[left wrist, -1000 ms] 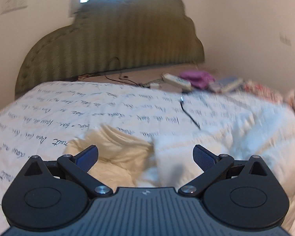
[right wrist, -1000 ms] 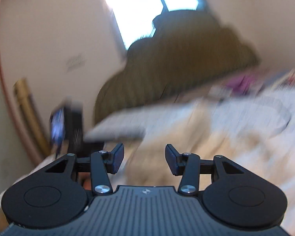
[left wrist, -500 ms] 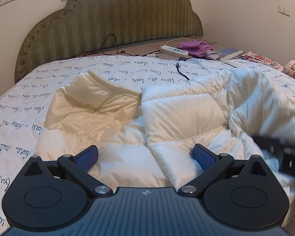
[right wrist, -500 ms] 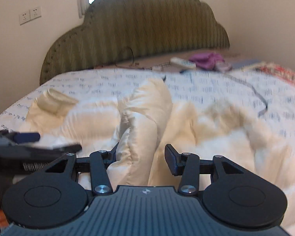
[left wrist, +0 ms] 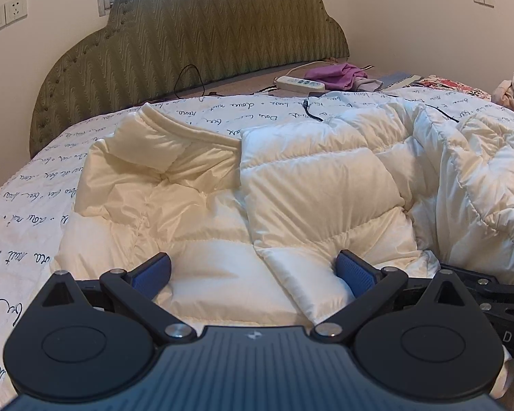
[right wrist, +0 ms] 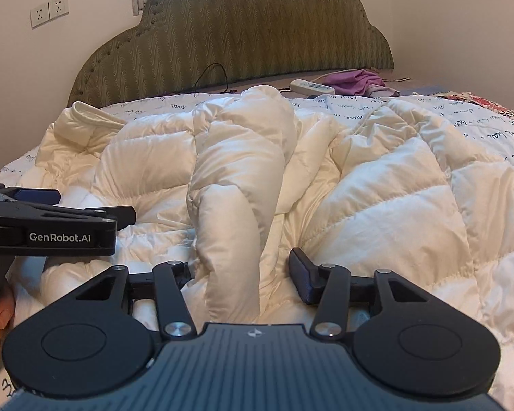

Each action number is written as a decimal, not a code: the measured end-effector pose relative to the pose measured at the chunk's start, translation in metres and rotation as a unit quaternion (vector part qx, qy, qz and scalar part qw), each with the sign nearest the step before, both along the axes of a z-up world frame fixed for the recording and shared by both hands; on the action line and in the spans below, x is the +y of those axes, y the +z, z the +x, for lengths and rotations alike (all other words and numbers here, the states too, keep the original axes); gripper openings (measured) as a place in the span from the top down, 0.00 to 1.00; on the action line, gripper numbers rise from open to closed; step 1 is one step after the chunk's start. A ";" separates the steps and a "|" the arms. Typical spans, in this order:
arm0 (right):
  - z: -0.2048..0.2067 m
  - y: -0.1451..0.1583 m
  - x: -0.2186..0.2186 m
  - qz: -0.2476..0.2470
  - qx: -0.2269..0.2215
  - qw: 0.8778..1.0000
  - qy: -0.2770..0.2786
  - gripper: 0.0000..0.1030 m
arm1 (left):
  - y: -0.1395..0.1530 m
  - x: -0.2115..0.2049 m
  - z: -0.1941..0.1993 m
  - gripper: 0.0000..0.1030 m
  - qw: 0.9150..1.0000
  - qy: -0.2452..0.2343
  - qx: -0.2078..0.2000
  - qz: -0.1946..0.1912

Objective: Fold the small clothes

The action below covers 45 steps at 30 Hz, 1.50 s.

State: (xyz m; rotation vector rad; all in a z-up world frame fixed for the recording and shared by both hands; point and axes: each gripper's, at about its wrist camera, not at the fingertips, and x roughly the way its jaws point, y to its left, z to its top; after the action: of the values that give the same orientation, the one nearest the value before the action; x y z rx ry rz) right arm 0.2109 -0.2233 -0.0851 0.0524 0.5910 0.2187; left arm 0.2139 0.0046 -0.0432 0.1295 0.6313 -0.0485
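Observation:
A cream quilted puffer jacket [left wrist: 195, 205] lies spread and rumpled on the bed, collar toward the headboard. It also shows in the right wrist view [right wrist: 377, 198]. One sleeve [left wrist: 311, 198] lies folded across its front; in the right wrist view this sleeve [right wrist: 236, 185] rises as a ridge. My left gripper [left wrist: 253, 274] is open, low over the jacket's hem, with the sleeve end between its fingers. My right gripper [right wrist: 243, 274] is open, its fingers on either side of the sleeve ridge. The left gripper also shows at the left of the right wrist view [right wrist: 51, 219].
The bed has a white cover with dark script [left wrist: 27, 185] and a green padded headboard [left wrist: 205, 34]. By the headboard lie a white power strip [left wrist: 300, 83], a black cable [left wrist: 188, 78] and purple cloth [left wrist: 335, 72]. More clothes lie at the far right [left wrist: 510, 92].
Both grippers have come down and forward toward the jacket, with the view settling from blur. The right gripper's fingers have opened wider around the sleeve ridge.

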 end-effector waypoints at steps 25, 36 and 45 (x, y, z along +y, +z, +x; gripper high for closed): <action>-0.009 0.106 0.015 -0.011 -0.153 0.987 0.042 0.43 | 0.054 0.032 0.042 0.00 0.998 0.039 -0.043 0.033; 0.041 0.014 0.037 -0.088 -0.038 0.995 0.039 0.41 | -0.001 0.083 0.117 0.00 0.991 0.129 0.040 -0.009; 0.032 -0.002 0.047 -0.105 -0.065 0.992 0.030 0.39 | -0.023 0.093 0.120 0.00 0.988 0.130 0.062 -0.060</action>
State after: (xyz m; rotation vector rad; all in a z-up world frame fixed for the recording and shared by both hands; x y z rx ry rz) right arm 0.2433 -0.1764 -0.0868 -0.1824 0.4832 0.2163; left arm 0.3343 0.0973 -0.0661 -0.0735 0.7634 0.1575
